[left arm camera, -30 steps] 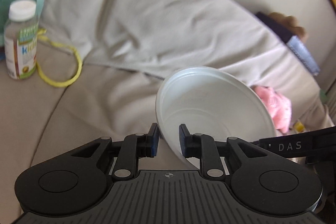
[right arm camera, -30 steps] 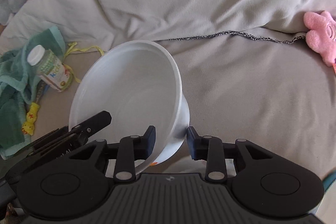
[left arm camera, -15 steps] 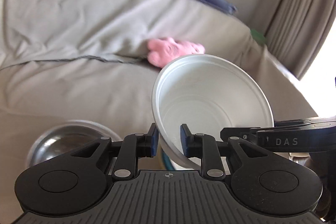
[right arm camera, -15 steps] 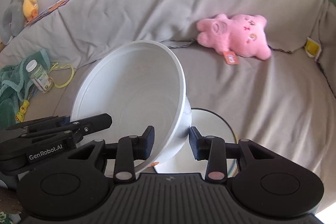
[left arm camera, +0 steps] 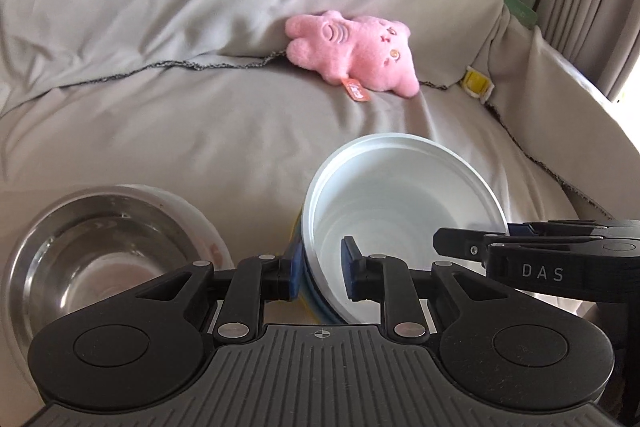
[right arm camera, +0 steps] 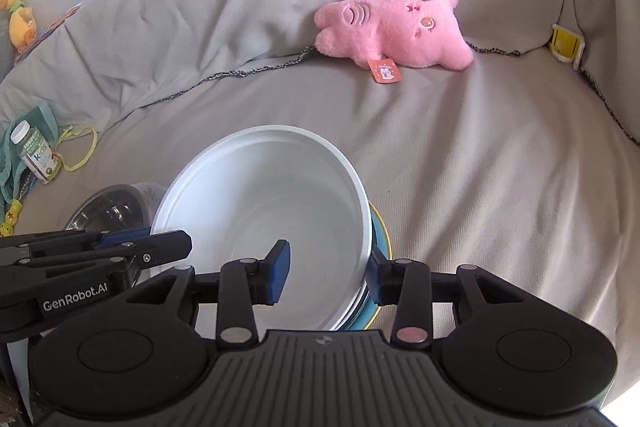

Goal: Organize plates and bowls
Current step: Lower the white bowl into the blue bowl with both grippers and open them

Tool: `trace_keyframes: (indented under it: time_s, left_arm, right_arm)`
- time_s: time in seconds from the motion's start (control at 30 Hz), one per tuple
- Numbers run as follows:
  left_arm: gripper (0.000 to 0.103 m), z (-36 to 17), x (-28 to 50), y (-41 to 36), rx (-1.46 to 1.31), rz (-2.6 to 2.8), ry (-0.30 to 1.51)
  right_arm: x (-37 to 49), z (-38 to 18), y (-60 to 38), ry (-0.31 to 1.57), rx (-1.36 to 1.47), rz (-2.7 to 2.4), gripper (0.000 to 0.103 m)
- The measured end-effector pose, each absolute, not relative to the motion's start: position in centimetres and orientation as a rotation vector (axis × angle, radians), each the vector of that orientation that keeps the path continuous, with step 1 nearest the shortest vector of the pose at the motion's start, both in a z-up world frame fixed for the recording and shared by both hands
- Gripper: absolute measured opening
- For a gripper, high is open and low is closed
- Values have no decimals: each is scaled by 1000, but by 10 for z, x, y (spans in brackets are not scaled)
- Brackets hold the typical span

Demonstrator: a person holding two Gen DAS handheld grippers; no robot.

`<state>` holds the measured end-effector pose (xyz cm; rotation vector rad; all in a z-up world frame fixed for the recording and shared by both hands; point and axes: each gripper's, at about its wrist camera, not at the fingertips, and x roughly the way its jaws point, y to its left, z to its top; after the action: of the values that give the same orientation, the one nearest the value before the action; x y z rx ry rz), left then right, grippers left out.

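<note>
The white bowl (left arm camera: 400, 195) (right arm camera: 272, 203) sits tilted on a stack of plates with a blue and yellow rim (right arm camera: 380, 231) on the grey couch. My left gripper (left arm camera: 322, 273) has its jaws closing on the bowl's near-left wall, and the pads press on it. My right gripper (right arm camera: 326, 277) straddles the bowl's right wall. Its jaws are opening, and the inner pad (right arm camera: 276, 275) stands off the wall. A steel bowl (left arm camera: 92, 251) (right arm camera: 108, 211) rests just left of the stack.
A pink plush toy (left arm camera: 352, 55) (right arm camera: 392, 27) lies at the seat's back crease. A small bottle (right arm camera: 34, 151) on green cloth and a yellow duck toy (right arm camera: 18, 15) are far left. A yellow clip (left arm camera: 476, 81) sits by the right armrest.
Both grippers carried the white bowl rightward along the couch and lowered it onto the plate stack beside the steel bowl. The right jaws have spread off the bowl's wall.
</note>
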<state>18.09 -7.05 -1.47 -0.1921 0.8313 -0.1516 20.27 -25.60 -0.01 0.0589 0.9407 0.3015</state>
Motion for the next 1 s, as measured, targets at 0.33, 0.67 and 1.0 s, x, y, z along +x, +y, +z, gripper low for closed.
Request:
trace_keyframes:
  time_s: [0.33,0.67,1.0]
  left_arm:
    - [22,-3,172,-68,-192,-146,789]
    - [26,-32,183,-72,-159,-140,864]
    - [23,-31,180,-66,-248,-190,881]
  right_arm:
    - [210,5,-282,900,149,278,50]
    - [221,-27,-288,997,172,227,50]
    - [216,-19,-279,975,220,318,55]
